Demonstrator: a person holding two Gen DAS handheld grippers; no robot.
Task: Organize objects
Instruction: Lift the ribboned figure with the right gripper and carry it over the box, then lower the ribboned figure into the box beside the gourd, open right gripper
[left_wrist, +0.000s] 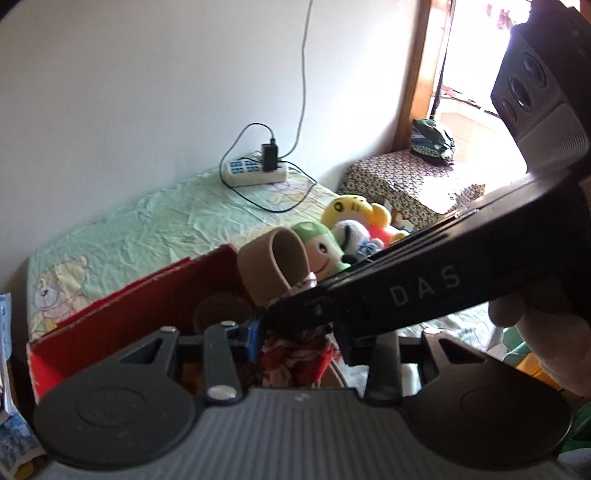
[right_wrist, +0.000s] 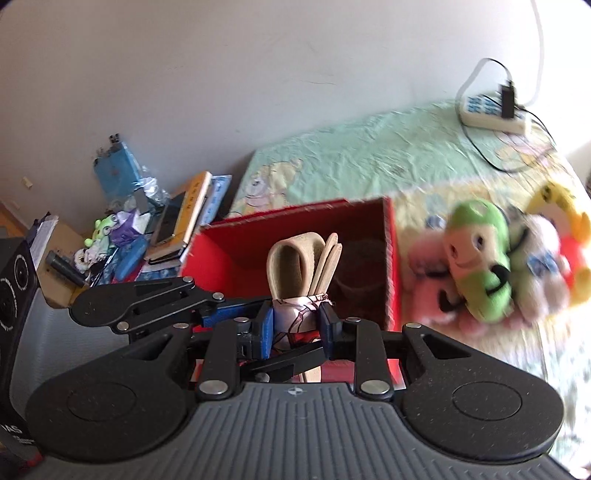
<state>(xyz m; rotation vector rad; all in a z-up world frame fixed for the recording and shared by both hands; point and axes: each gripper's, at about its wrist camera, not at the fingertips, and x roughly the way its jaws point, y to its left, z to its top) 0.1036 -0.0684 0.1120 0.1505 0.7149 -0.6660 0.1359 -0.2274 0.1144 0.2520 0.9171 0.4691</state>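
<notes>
Both grippers pinch the cloth-wrapped bundle (right_wrist: 297, 317) above the red box (right_wrist: 391, 266): right gripper (right_wrist: 297, 325) clamped on it, left gripper (left_wrist: 295, 343) likewise, plush toys (right_wrist: 480, 266) right.

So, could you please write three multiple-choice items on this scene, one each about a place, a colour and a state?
1. Where does the power strip lie?
A. on the bed
B. in the box
C. on the books

2. What colour is the box?
A. blue
B. red
C. green

3. How is the right gripper?
A. wide open
B. out of view
C. shut on the bundle

Answers: 1 A, it rests on the green sheet; 2 B, its walls are red; 3 C, both blue pads press the cloth-wrapped bundle.
</notes>
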